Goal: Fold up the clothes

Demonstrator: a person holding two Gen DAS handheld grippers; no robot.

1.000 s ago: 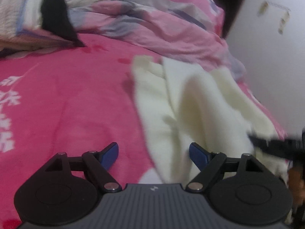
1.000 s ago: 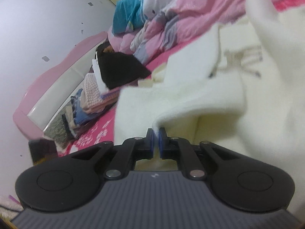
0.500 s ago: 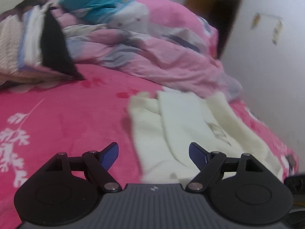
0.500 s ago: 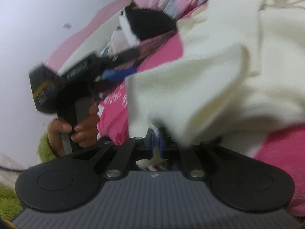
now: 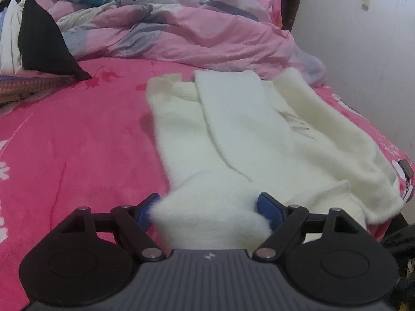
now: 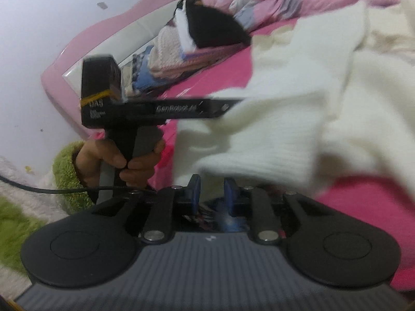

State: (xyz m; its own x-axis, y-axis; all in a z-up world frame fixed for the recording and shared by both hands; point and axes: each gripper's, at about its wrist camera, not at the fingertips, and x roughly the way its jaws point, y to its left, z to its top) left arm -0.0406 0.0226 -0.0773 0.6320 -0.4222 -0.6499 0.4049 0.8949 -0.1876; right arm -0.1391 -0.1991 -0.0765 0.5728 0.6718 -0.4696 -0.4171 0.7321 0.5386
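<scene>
Cream knit sweater [image 5: 233, 140] lies spread on the pink bed sheet [image 5: 77, 142], toward the bed's right edge, with its near end draped at the bed's near edge. One sleeve is folded lengthwise over the middle of the body. The left gripper [image 5: 210, 208] has its blue-padded fingers [image 5: 268, 207] wide apart, and the sweater's fluffy near hem sits in the gap without being pinched. In the right wrist view the right gripper [image 6: 211, 194] has just been opening: its fingers stand a narrow way apart, with the sweater's ribbed cuff just above and beyond the tips and nothing pressed between them. That same view shows the left gripper [image 6: 233, 105] from the side, reaching into the sweater's edge, held by a hand [image 6: 122, 159] in a fuzzy green sleeve [image 6: 64, 171].

Beyond the sweater a rumpled pink quilt [image 5: 186, 31] is heaped across the bed's far edge. At the far left corner a stack of folded clothes [image 5: 15, 51] rests with a black garment [image 5: 41, 44] on top. A pale wall [image 5: 363, 59] runs along the bed's right edge, and a pink and white bed frame [image 6: 85, 54] stands against another pale wall behind the stack.
</scene>
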